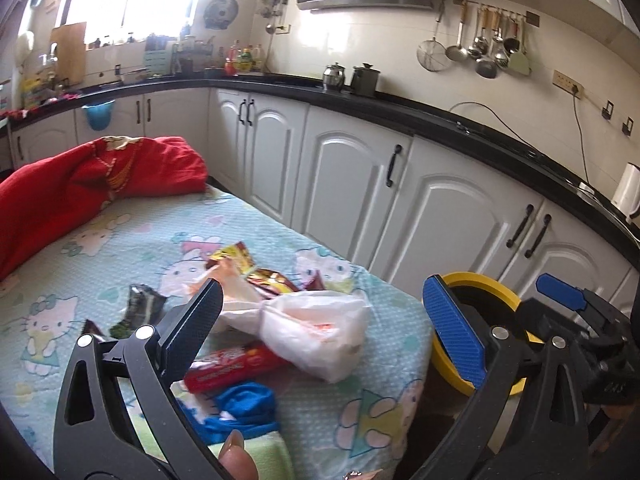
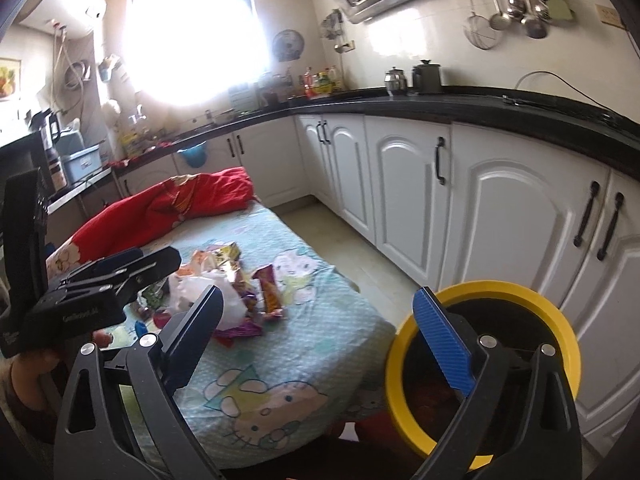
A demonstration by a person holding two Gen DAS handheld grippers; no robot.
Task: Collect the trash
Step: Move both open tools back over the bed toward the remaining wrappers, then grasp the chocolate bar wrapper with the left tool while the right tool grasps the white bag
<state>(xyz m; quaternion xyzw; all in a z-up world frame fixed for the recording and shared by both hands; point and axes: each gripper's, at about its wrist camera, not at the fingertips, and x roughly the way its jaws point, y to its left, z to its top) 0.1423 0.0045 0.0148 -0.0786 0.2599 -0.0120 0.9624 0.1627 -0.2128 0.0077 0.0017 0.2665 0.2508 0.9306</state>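
left tongs (image 1: 322,320) spread wide, empty | right tongs (image 2: 318,330) spread wide, empty, over yellow-rimmed bin (image 2: 486,368) | trash: crinkly white plastic bag (image 1: 320,330), glossy red wrapper (image 1: 236,366), foil packets (image 1: 256,270) on cartoon-print bedsheet (image 1: 120,232), left of bin | left tongs nearer; wrapper's long axis runs across their gap

A soft printed cotton sheet (image 1: 100,240) covers the bed, under a crinkly translucent plastic bag (image 1: 320,328), glossy foil snack wrappers (image 1: 240,260) and a matt red cloth bundle (image 1: 100,176); the yellow-rimmed plastic bin (image 2: 488,292) looks smooth.
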